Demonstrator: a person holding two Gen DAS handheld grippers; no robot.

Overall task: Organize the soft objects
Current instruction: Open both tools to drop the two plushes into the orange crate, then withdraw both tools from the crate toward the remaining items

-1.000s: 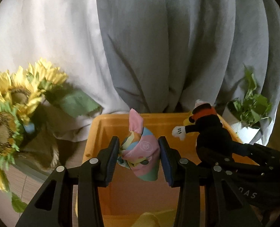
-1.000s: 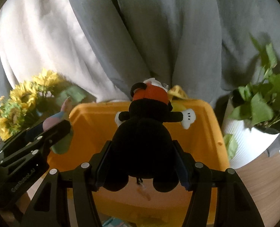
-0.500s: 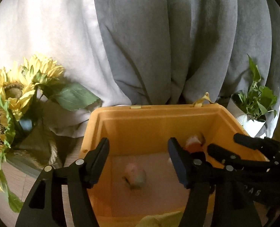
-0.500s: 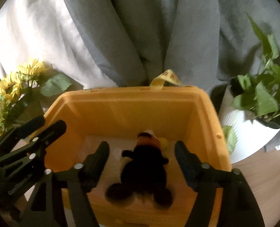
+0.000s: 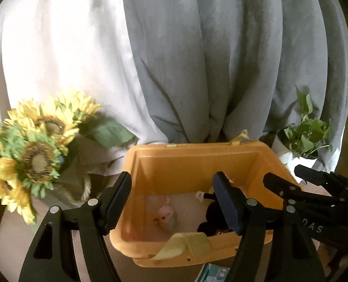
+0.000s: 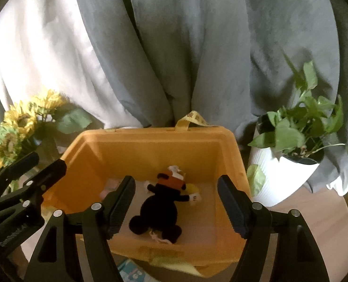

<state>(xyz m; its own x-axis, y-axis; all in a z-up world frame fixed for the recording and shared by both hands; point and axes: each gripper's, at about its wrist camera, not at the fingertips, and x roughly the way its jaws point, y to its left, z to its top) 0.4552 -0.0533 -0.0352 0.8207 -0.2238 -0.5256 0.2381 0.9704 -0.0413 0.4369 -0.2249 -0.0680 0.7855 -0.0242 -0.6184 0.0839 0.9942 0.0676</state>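
Right wrist: black plush (image 6: 161, 213) facedown.

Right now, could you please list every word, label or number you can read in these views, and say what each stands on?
"DAS": partial letters on the body of the right claw.
"GenRobot.AI": blurred, a likely reading, on the body of the left claw.
Yellow strap behind the orange bin: printed characters, too blurred to read.
Blue-and-white packet before the bin: print too small to read.
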